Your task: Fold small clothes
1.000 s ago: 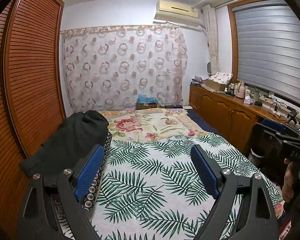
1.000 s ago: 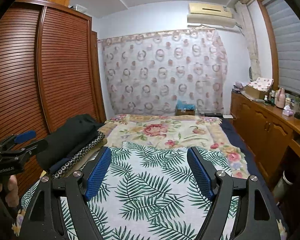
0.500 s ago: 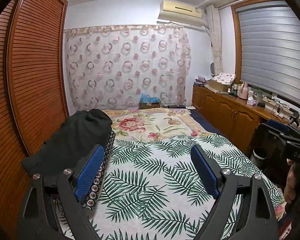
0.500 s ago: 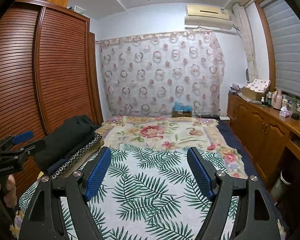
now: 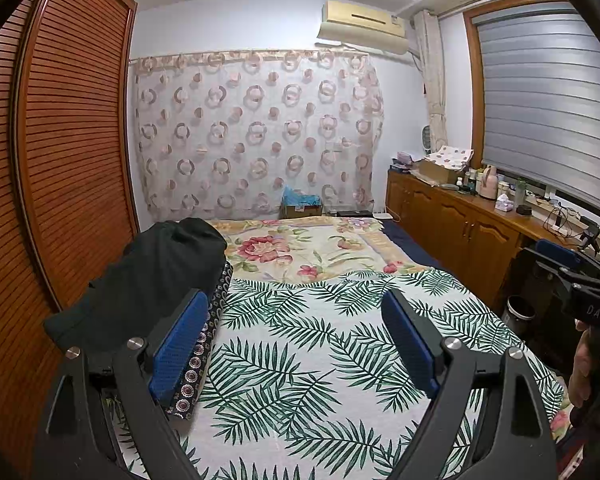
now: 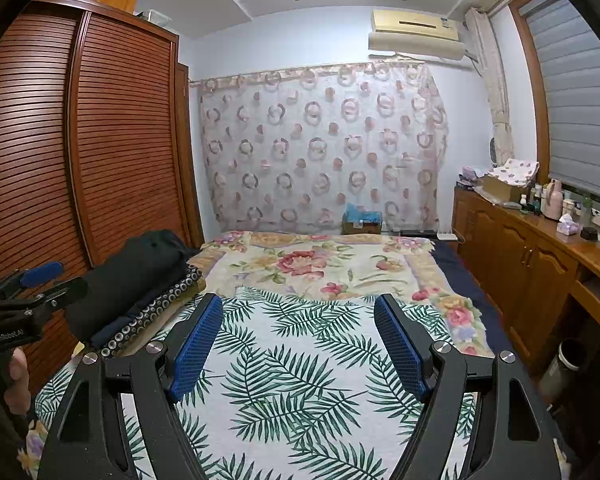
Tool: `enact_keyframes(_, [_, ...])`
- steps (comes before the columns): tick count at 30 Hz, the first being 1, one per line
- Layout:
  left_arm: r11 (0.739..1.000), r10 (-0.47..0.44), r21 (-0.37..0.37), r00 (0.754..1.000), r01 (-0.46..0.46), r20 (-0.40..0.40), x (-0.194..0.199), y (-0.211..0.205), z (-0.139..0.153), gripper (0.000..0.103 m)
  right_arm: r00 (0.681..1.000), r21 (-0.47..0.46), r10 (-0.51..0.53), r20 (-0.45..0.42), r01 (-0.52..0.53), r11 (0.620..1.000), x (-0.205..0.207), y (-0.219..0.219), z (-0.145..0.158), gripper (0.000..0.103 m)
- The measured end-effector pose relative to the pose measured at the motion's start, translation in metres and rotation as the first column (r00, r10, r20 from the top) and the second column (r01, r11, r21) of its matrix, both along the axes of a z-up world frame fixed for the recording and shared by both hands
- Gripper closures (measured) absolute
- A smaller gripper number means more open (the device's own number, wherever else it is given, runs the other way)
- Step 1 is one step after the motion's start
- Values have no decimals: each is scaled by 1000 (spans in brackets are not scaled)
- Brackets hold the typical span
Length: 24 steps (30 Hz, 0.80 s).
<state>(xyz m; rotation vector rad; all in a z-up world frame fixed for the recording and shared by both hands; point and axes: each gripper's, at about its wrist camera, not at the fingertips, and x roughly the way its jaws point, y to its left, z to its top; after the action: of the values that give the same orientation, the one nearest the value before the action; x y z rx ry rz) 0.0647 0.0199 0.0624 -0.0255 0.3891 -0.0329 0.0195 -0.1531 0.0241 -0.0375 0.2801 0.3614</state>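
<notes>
While both sets of jaws stand wide and empty over the bed (image 5: 300,380), I judge no fold has started; the dark clothes pile (image 5: 152,276) lies at its far left, so next my left gripper (image 5: 296,344) reaches there, right gripper (image 6: 300,344) following

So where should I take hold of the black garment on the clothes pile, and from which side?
Probably its near end, at the upper layer of the black garment. It lies lengthwise along the bed's left edge beside the wardrobe, so come from the open leaf-print side with the left gripper, whose jaws are open and empty.
</notes>
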Motion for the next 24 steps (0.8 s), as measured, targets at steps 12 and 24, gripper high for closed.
enact_keyframes(12, [1000,-1,-2,1000,1,-2,0,2,0,14,1000,-5,7,-1,-7,1000,0,-11,0,23])
enact_keyframes(24, [1000,0,-2,1000,0,-2,0,3,-1,14,1000,-6,11,-3,-11,1000,2,-15,1,23])
